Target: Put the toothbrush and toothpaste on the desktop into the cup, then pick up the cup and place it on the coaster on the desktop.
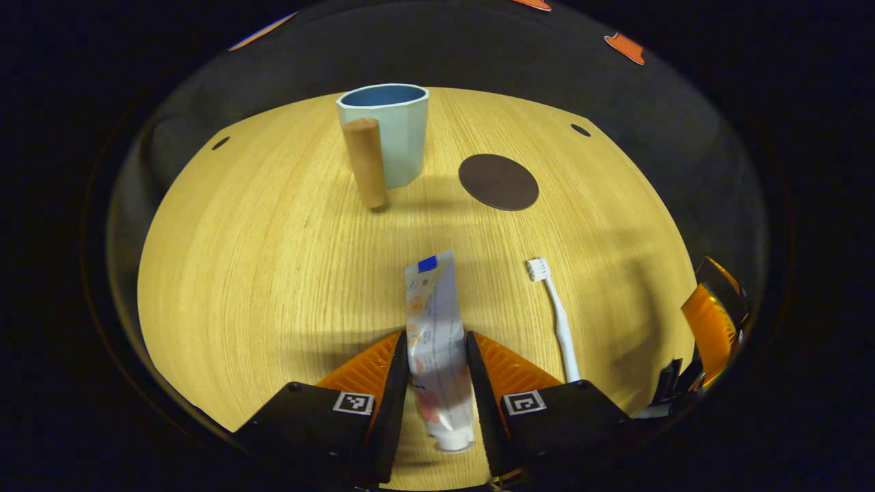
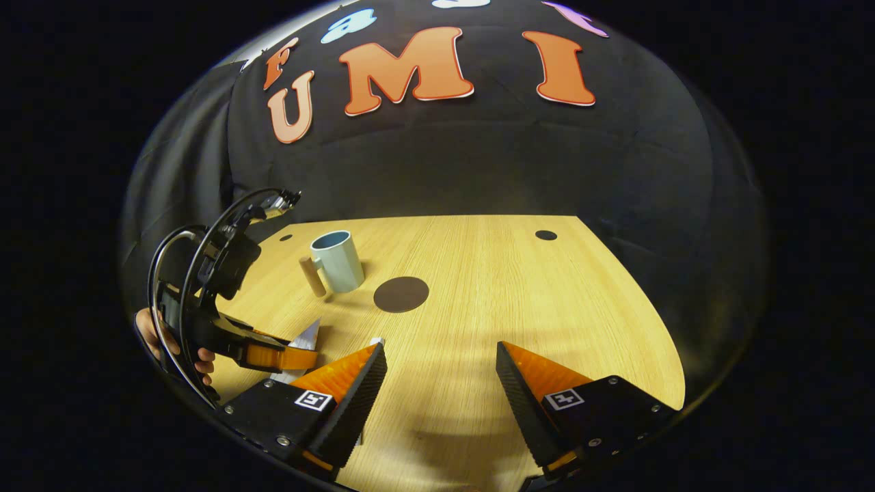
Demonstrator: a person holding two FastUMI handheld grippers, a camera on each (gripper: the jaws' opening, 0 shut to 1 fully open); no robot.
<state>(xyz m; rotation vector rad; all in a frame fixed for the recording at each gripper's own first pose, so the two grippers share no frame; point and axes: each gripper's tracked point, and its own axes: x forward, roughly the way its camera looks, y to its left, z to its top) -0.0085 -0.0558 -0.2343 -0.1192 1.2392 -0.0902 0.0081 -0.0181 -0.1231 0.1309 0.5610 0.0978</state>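
Observation:
A white toothpaste tube (image 1: 437, 321) with a blue end lies between the two orange fingers of my left gripper (image 1: 435, 336), which is shut on its middle; its cap points back toward me. In the right gripper view the same gripper (image 2: 287, 357) holds the tube (image 2: 306, 336) low over the table. Flat on the wood just right of the tube lies the white toothbrush (image 1: 559, 318), bristles toward the far side. My right gripper (image 2: 441, 345) is open over bare wood, the toothbrush head (image 2: 377, 340) peeking past its left finger. The pale blue cup (image 1: 400, 137) stands upright at the back.
The cup has a wooden rod handle (image 1: 366, 162) facing me. A round dark brown coaster (image 1: 498, 182) lies flat to the right of the cup. The light wooden table (image 1: 260, 260) has small dark holes near its far corners. A hand (image 2: 154, 338) holds the left gripper.

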